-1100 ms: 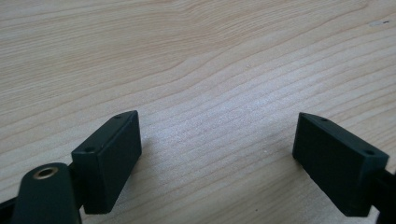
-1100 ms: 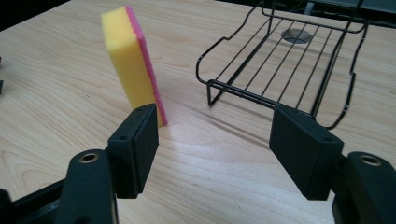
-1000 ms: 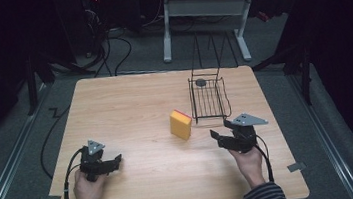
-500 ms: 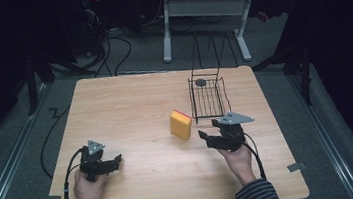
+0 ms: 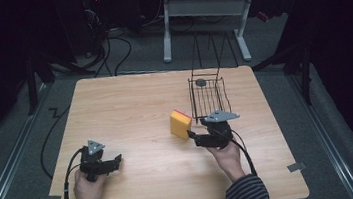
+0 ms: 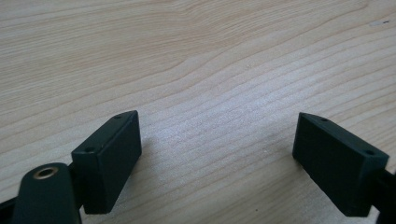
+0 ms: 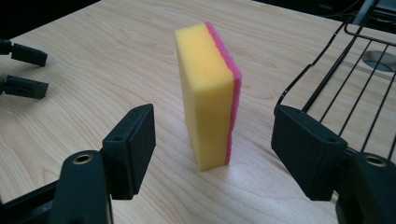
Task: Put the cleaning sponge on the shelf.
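A yellow sponge (image 5: 181, 124) with a pink scouring side stands on its edge near the table's middle. My right gripper (image 5: 192, 139) points at it from the right, low over the wood. In the right gripper view the sponge (image 7: 208, 93) stands just beyond the tips of my right gripper (image 7: 217, 135), centred in the gap and untouched. Those jaws are open and have just been opening wider. My left gripper (image 5: 117, 160) rests at the front left, open, with bare wood between its jaws (image 6: 217, 140).
A black wire basket (image 5: 208, 96) sits just right of the sponge, with a small grey disc (image 5: 200, 82) at its far end. Its rim (image 7: 327, 70) runs close by my right jaw. The left gripper's jaws (image 7: 23, 70) show far off.
My right gripper has slid left from the basket's front corner up to the sponge. The left gripper has stayed put.
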`<state>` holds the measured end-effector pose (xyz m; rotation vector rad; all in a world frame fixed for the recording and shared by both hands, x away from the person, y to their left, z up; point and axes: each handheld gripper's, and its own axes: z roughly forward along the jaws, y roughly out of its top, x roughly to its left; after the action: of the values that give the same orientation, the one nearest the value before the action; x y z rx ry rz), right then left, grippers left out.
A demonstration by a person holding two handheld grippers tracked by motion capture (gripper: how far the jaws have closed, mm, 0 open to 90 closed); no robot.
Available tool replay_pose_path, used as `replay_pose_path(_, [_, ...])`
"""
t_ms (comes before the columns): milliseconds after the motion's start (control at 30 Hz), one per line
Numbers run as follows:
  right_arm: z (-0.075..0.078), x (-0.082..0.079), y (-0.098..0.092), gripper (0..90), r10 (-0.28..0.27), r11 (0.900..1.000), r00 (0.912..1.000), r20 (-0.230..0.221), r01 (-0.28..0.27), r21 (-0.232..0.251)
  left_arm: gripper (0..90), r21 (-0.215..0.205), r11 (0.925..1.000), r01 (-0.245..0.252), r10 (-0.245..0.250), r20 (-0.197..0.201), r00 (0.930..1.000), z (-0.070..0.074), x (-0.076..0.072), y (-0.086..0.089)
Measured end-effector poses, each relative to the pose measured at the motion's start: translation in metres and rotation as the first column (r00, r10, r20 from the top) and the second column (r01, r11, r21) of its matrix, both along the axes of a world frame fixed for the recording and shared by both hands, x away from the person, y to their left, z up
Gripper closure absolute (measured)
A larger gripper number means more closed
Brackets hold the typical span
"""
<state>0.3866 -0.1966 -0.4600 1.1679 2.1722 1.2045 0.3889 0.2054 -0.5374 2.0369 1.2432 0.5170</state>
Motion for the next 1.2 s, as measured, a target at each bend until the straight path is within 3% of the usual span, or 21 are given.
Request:
replay_pose_path(300, [-0.006,0.014,0.012,31.4,0.012,1.0,0.9997,-0.021,-0.013,-0.016,16.1,0.001,1.0,0.0,0.0,0.002,1.0,0.0,0.0,0.0])
replay_pose_path(600, [-0.021,0.027,0.021,32.0,0.011,1.0,0.9984,-0.056,-0.012,-0.016,16.0,0.001,1.0,0.001,-0.001,0.002,1.0,0.0,0.0,0.0])
replay_pose_path(1200, [-0.043,0.044,0.029,37.1,0.005,1.0,0.9945,-0.104,-0.006,-0.012,16.1,0.001,1.0,0.001,-0.001,0.002,1.0,0.0,0.0,0.0])
